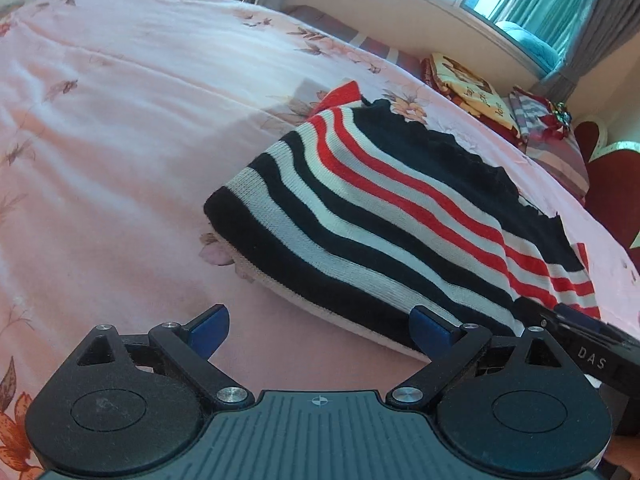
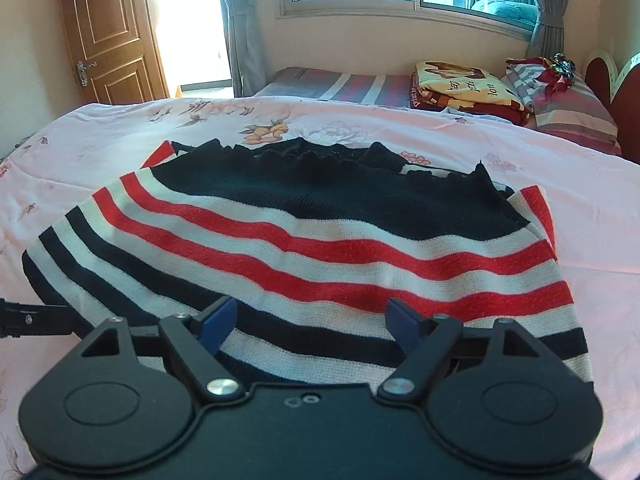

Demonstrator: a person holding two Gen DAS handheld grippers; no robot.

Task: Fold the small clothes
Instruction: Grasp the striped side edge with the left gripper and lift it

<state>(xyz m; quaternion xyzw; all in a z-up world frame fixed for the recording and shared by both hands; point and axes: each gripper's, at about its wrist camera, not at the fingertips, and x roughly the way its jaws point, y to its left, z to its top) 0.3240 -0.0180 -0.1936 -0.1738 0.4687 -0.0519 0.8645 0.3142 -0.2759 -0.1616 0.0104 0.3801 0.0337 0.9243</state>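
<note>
Striped sweater (image 2: 304,248) folded on pink bedspread (image 1: 120,120); right gripper (image 2: 310,318) gaping over its near hem, apparently untouching; left gripper (image 1: 320,326) likewise agape, empty, just beside the sweater.

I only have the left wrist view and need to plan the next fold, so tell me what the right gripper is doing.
Observer: The right gripper is open, its blue fingers spread above the striped sweater near its front hem, clamping nothing.
Operator: Describe the sweater's near right corner.
Observer: It lies flat on the pink bedspread, outside the right gripper's fingers.
Operator: Report where my left gripper shows from there.
Observer: Only a black part of the left gripper shows at the picture's left edge, beside the sweater's near left corner.
</note>
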